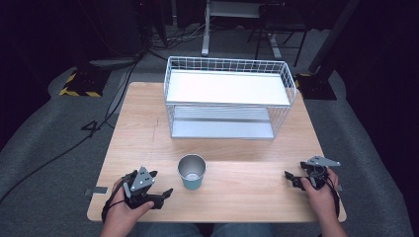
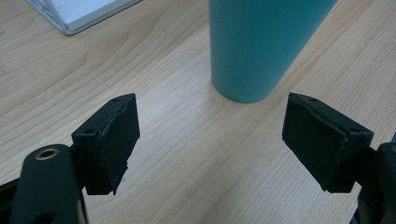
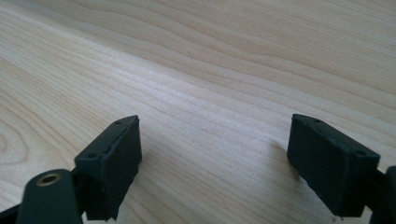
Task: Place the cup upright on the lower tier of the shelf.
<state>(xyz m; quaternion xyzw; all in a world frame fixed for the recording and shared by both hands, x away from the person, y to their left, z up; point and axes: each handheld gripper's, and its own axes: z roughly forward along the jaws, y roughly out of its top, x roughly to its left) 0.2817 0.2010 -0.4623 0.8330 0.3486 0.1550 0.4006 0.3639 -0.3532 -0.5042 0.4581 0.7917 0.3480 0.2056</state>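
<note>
A teal cup (image 1: pixel 191 172) with a shiny metal inside stands upright on the wooden table (image 1: pixel 148 138), near the front middle. My left gripper (image 1: pixel 160 185) rests open on the table just left of the cup, held by a hand. In the left gripper view the cup (image 2: pixel 261 46) stands a short way beyond the open jaws, apart from them, with bare wood between my left gripper's (image 2: pixel 210 140) pads. My right gripper (image 1: pixel 294 178) lies open near the front right edge. Between my right gripper's (image 3: pixel 215 154) jaws there is just table wood.
A white wire rack (image 1: pixel 228 96) with two white shelves stands at the back middle of the table; its corner (image 2: pixel 79 14) shows in the left gripper view. Beyond the table, cables, a yellow-black striped base (image 1: pixel 79 85) and chair legs stand on grey floor.
</note>
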